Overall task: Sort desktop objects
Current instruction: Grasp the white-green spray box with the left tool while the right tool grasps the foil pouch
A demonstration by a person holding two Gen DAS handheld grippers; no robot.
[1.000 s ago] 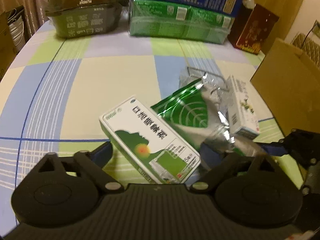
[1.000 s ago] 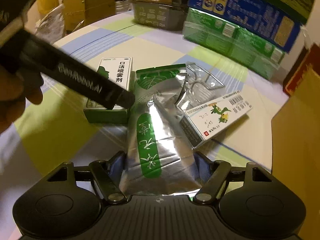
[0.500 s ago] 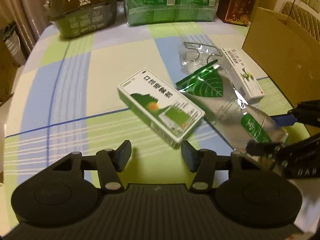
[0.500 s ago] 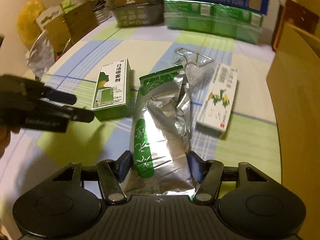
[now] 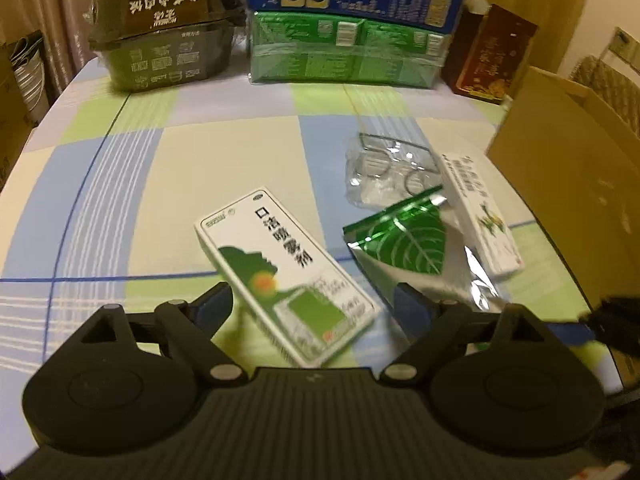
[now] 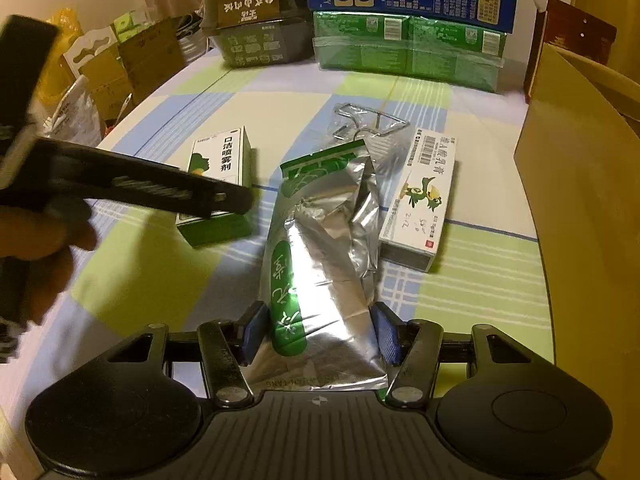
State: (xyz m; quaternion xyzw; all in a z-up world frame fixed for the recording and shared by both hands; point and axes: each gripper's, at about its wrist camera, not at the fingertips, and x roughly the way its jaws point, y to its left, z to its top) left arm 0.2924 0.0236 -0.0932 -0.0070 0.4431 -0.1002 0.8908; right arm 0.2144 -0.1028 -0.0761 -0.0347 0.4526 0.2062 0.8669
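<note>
Foil pouch (image 6: pixel 320 280): lying lengthwise at the middle of the tabletop (image 5: pixel 200 160), its sealed bottom edge sitting between the pads of the right claw (image 6: pixel 318 334). The pads are standing apart at either side of the pouch, appearing to touch or nearly touch it; no squeeze is showing in the foil there. Judged light, soft and crinkly, slippery on its face; the flat lower seam is looking like the firmest place to take hold, since the creased upper part would likely buckle.

Spray box (image 5: pixel 286 280): lying just left of the pouch, flat, angled. The left claw (image 5: pixel 312 304) is hovering around its near end, jaws wide apart, nothing gripped. Judged stiff and light; taking it across the narrow width should be working best.

Ointment box (image 6: pixel 420 204): lying just right of the pouch, its long edge touching or nearly touching the foil. It may be getting dragged along if the pouch slides.

Clear bag (image 5: pixel 384 168): lying beyond the pouch's top, seemingly overlapped by it, with wire rings inside.

Cardboard box (image 6: pixel 580 160): standing open, well right of the pouch, a likely bin.

Stacked cartons (image 5: pixel 348 20) and a dark tray (image 5: pixel 160 36): standing far behind the pouch, out of the way.
</note>
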